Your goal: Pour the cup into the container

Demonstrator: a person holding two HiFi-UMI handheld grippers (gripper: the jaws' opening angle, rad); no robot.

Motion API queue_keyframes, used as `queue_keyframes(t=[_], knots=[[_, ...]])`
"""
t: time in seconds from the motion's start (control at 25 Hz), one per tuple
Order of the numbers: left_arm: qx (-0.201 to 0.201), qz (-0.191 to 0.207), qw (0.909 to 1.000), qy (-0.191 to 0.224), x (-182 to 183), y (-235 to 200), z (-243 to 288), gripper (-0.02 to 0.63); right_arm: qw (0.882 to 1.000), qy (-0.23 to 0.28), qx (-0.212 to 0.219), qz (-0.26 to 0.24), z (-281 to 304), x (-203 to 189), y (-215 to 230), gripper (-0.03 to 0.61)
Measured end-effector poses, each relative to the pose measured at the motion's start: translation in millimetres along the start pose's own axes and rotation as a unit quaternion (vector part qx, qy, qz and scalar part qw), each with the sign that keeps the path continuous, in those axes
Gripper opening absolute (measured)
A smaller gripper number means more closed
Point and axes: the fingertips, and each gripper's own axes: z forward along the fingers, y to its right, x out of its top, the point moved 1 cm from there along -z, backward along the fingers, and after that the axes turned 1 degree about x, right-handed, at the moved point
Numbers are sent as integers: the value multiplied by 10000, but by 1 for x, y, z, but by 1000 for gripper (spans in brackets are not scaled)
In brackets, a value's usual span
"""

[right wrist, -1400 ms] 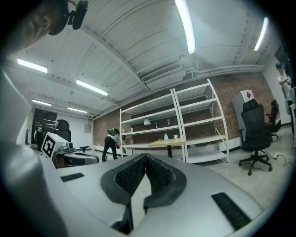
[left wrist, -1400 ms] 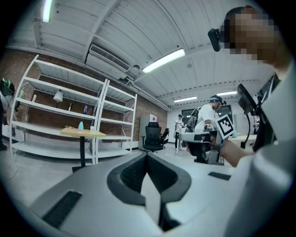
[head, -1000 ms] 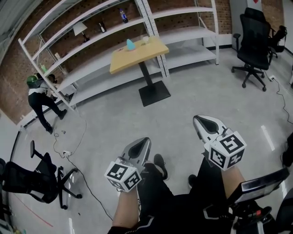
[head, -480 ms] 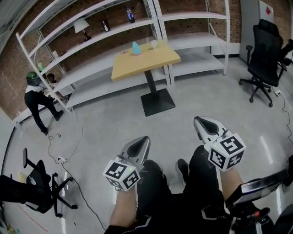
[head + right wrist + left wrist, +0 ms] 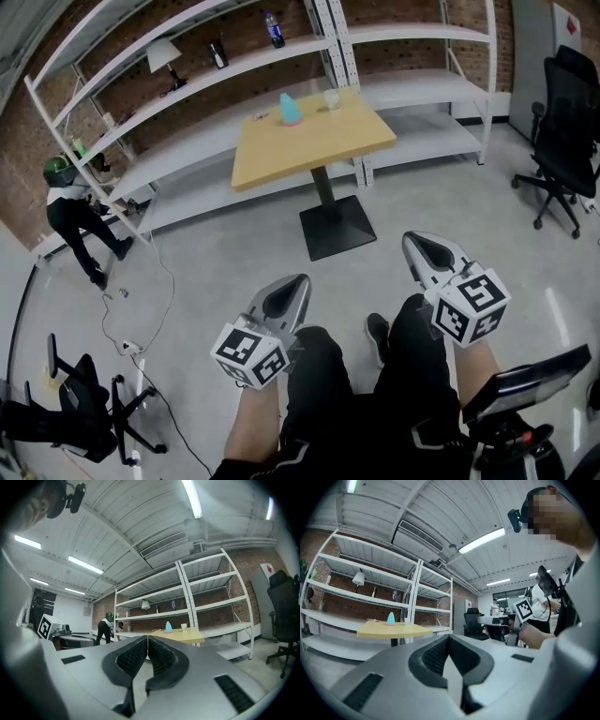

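Note:
A yellow wooden table (image 5: pixel 319 150) stands ahead on a black pedestal. On its far side are a light blue cone-shaped container (image 5: pixel 291 110) and a small clear cup (image 5: pixel 331 98). My left gripper (image 5: pixel 299 280) and right gripper (image 5: pixel 412 239) are held level in front of my legs, well short of the table, both shut with nothing between the jaws. In the right gripper view the blue container (image 5: pixel 168 627) and cup (image 5: pixel 184 626) show beyond the shut tips (image 5: pixel 147 638). The left gripper view shows the container (image 5: pixel 390 618) far past its shut tips (image 5: pixel 449 637).
White metal shelving (image 5: pixel 187 56) lines the brick wall behind the table. A person (image 5: pixel 80 211) bends by the shelves at left. A cable (image 5: pixel 155 300) trails over the floor. One black office chair (image 5: pixel 567 131) stands at right, another (image 5: pixel 66 417) at lower left.
The table with the cup and container has come nearer and lower in the head view. Both grippers keep the same pose, shut, in front of my legs.

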Motion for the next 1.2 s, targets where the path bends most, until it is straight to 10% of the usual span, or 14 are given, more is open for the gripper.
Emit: queue_keyframes(t=[1.2], knots=[[-271, 104, 9992, 283, 32, -300, 266, 2, 9996, 24, -187, -218, 358, 10, 171, 9]])
